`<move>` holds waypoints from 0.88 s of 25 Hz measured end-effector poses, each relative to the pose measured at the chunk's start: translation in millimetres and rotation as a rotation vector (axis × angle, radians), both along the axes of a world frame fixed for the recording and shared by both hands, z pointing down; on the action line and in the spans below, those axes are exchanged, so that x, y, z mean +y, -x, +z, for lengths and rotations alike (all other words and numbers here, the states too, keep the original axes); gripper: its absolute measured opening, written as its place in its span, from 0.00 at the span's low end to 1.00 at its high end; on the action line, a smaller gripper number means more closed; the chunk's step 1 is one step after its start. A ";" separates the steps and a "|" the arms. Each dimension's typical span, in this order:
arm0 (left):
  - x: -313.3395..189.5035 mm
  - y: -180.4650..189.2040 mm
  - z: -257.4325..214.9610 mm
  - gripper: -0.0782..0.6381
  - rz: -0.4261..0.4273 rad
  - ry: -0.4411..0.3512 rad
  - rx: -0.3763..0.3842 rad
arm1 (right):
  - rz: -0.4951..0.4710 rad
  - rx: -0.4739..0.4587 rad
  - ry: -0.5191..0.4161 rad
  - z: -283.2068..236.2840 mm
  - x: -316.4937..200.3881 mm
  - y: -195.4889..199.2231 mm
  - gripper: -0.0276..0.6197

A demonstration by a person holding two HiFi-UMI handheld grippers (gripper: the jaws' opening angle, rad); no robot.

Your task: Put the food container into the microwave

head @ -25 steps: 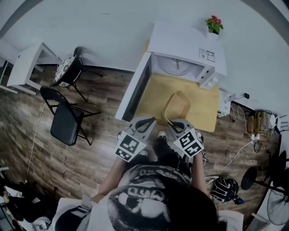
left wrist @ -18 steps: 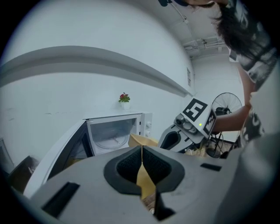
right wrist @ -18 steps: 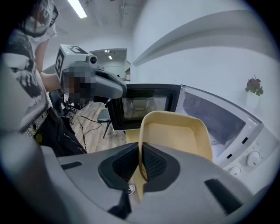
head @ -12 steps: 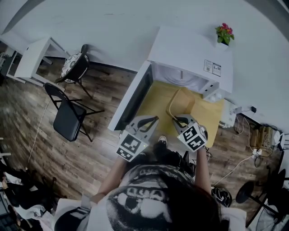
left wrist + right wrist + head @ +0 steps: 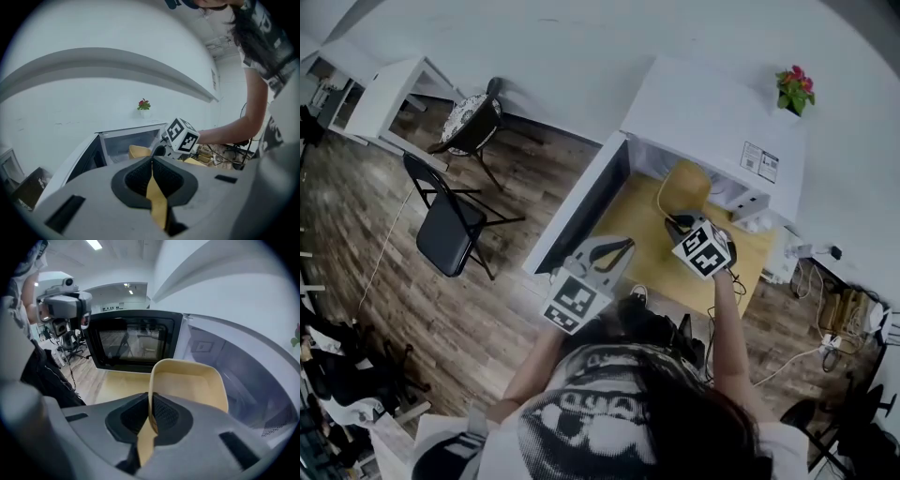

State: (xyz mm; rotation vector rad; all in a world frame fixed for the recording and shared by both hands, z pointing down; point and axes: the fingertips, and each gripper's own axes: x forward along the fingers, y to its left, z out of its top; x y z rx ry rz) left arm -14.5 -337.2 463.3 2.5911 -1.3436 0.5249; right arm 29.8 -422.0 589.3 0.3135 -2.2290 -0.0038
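My right gripper is shut on the near rim of the yellow food container. The container hangs tilted at the mouth of the white microwave, its far end over the cavity. The microwave door stands swung open to the left. My left gripper hovers shut and empty over the yellow table, nearer to me. In the left gripper view the right gripper and container show in front of the open microwave.
A small red-flowered plant stands on the microwave's top. A black folding chair, a second chair and a white side table stand on the wooden floor to the left. Cables lie at the right.
The right gripper has carried the container forward off the yellow table to the microwave's mouth. The left gripper has stayed about where it was.
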 end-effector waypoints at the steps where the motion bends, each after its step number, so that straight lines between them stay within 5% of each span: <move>1: -0.6 -0.1 0.8 0.12 -0.005 0.003 0.000 | -0.005 0.018 -0.007 3.8 -7.5 0.1 0.08; 8: -2.5 2.9 5.4 0.12 -0.034 0.015 -0.008 | -0.006 0.108 -0.062 24.6 -55.8 -0.8 0.08; 22: 3.9 9.3 7.2 0.12 -0.067 0.029 -0.021 | 0.202 0.065 -0.162 33.5 -123.2 6.3 0.09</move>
